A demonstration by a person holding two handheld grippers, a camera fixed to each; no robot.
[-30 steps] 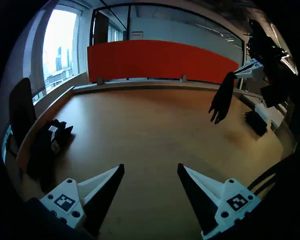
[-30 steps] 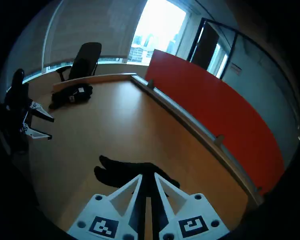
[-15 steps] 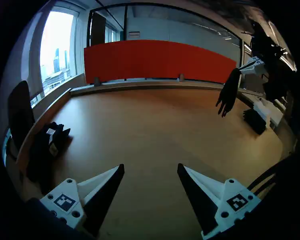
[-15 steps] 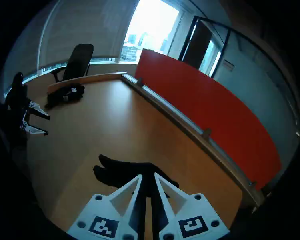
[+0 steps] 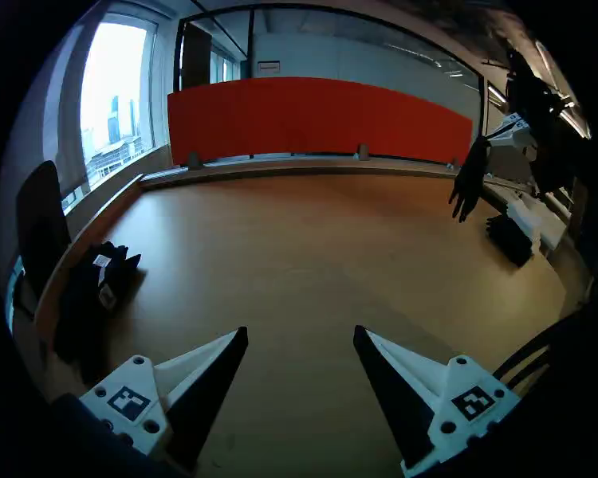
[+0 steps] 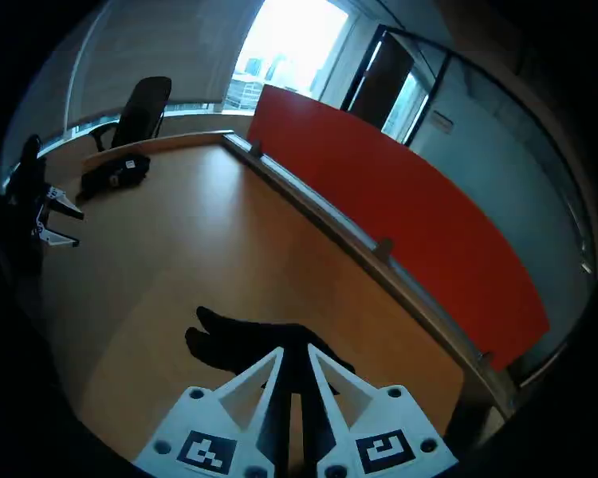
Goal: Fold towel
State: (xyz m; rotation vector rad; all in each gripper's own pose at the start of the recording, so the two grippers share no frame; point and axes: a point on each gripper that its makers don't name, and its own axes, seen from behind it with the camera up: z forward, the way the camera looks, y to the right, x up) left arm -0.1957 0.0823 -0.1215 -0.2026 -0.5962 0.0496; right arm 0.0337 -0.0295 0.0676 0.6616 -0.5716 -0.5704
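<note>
A black, glove-shaped cloth [image 6: 235, 342] hangs limp from my right gripper [image 6: 296, 350], whose fingers are shut on its top edge above the wooden table [image 6: 187, 247]. From the left gripper view the same cloth [image 5: 468, 179] dangles in the air at the far right, under the right gripper [image 5: 506, 131] and the dark hand holding it. My left gripper [image 5: 299, 331] stands open low over the near table edge with nothing between its fingers. In the right gripper view the left gripper [image 6: 76, 229] shows far off at the left, open.
A black bundle with white tags [image 5: 100, 275] lies at the table's left edge beside a black office chair [image 5: 40, 215]. A red partition [image 5: 315, 119] runs along the far edge. A dark folded stack [image 5: 510, 239] and white items lie at the right.
The right gripper has carried the hanging cloth farther right and away across the table, keeping hold of it. The left gripper has stayed open in place.
</note>
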